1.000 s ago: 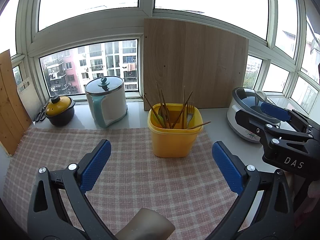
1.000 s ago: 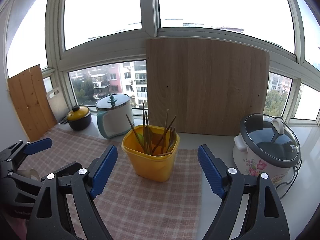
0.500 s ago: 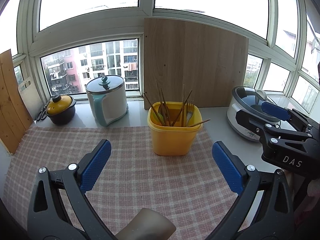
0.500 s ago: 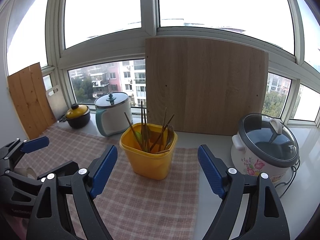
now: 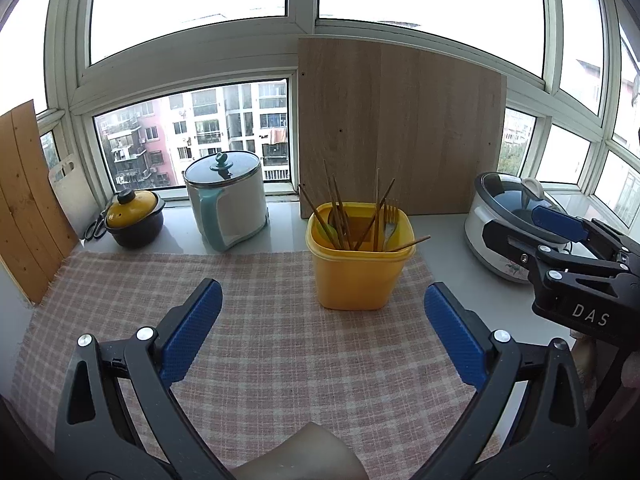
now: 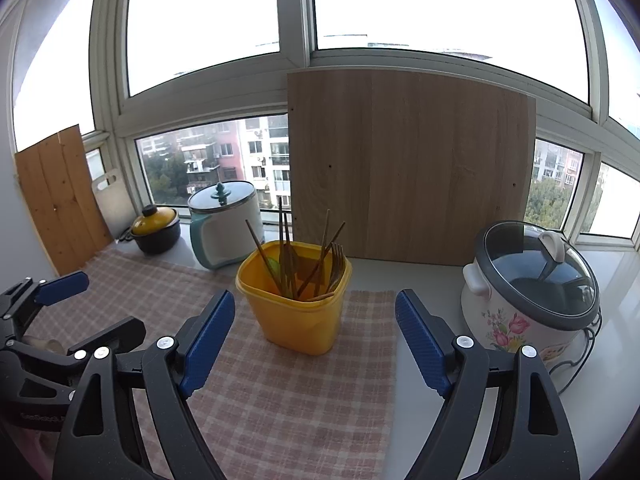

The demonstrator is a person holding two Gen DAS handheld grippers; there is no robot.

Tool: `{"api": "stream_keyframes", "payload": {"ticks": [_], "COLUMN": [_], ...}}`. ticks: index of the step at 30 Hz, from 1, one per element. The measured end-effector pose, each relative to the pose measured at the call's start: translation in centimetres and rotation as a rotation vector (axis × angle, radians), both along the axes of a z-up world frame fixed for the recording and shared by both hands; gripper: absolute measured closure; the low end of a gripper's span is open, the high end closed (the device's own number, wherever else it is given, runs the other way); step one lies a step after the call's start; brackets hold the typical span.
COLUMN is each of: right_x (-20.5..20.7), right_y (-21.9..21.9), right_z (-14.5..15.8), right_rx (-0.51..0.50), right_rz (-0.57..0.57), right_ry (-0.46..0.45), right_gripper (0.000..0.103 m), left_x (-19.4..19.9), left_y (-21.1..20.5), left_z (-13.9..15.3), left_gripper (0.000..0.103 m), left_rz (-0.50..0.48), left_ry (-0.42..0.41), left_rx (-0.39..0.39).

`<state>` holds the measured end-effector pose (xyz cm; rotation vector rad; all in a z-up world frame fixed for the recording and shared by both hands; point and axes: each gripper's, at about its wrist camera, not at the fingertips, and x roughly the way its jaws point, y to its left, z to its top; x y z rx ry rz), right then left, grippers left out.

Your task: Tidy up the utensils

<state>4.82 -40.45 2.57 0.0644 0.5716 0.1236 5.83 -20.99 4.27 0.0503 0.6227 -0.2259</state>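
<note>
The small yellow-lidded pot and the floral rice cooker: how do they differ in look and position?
The small pot is dark-bodied with an opaque yellow lid; the rice cooker is white with flowers and a see-through lid. The pot sits far left by the window, the cooker far right. The pot looks much smaller. Both stand upright, lidded, on the bare counter beside the checked cloth.

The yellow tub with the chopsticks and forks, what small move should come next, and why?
Probably ease the right gripper forward to the yellow tub: both grippers are open and empty, short of it, and the chopsticks and forks stand jumbled inside.
</note>
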Motion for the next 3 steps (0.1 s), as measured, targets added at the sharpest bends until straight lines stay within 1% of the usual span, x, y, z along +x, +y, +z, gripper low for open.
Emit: {"api": "stream_keyframes", "payload": {"ticks": [3], "right_x": [0.01], "right_y": [-0.1], "right_z": [-0.24], "right_rx": [0.004], "right_rz": [0.001], "right_ry": [0.007], "right_gripper": [0.021], "left_x": [-0.11], "left_y": [-0.03], "left_z": [-0.15], "left_gripper": [0.0], "left_rz": [0.018], "left_ry": [-0.01], "left_rx": [0.02]}}
